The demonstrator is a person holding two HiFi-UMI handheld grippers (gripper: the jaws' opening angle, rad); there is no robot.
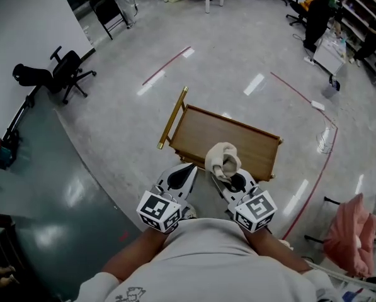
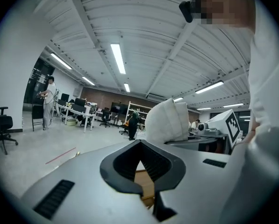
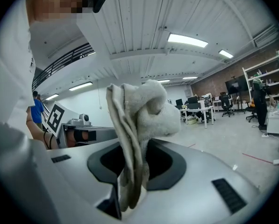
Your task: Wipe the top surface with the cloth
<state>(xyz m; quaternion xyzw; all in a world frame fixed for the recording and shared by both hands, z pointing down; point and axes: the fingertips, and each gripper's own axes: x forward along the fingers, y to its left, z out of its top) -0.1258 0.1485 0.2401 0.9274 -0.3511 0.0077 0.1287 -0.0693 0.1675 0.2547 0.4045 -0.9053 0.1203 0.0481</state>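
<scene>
Right gripper point(image 1: 228, 180), raised near the chest, pinches the cloth point(image 1: 222, 156); left gripper point(image 1: 188, 168) beside it, jaws together.

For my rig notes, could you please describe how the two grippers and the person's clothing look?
The left gripper and right gripper have silver-grey shells with black recesses around the jaws. Each carries a white cube with black square markers. The person wears a white top, forearms bare.

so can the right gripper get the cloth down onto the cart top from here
Probably yes. The right gripper is shut on the cloth over the cart top's near edge. The top looks bare, and the left gripper sits off to the side.
</scene>
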